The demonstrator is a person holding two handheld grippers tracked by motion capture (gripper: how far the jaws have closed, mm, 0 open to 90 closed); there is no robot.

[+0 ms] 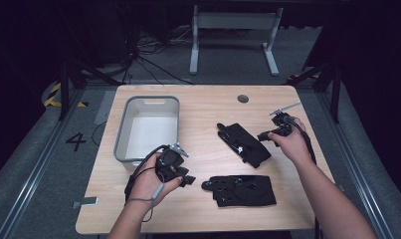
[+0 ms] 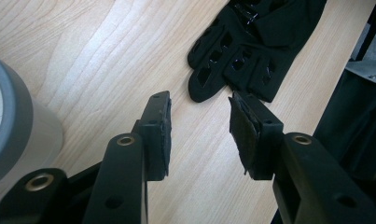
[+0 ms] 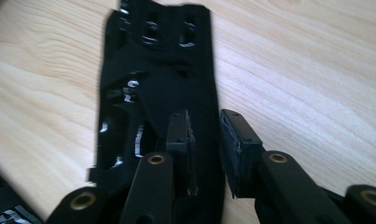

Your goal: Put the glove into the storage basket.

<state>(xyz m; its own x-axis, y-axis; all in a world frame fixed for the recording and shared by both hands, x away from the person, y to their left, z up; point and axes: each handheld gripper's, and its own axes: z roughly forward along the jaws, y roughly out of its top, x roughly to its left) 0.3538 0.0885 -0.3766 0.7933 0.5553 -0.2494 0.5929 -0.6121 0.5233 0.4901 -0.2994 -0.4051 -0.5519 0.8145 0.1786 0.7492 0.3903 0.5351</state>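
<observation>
On the wooden table point(image 1: 203, 107), one black fingerless glove point(image 1: 244, 143) lies right of centre in the high view and a second glove point(image 1: 242, 189) lies at lower centre. The right gripper point(image 3: 205, 149) stands partly open over the first glove, gripping nothing. The left gripper point(image 2: 199, 128), lower left beside the grey bin point(image 1: 147, 127), is half open and empty, its tips just short of the second glove.

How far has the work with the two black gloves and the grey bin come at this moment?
Nothing looks done: the grey plastic bin holds nothing, and both black perforated fabric gloves lie on the wooden table. In hand: the left gripper, jaws open, points at the nearer glove; the right gripper hangs over the farther glove, jaws apart, gripping nothing. Left, probably: to grasp each glove and move it, perhaps into the bin.
</observation>
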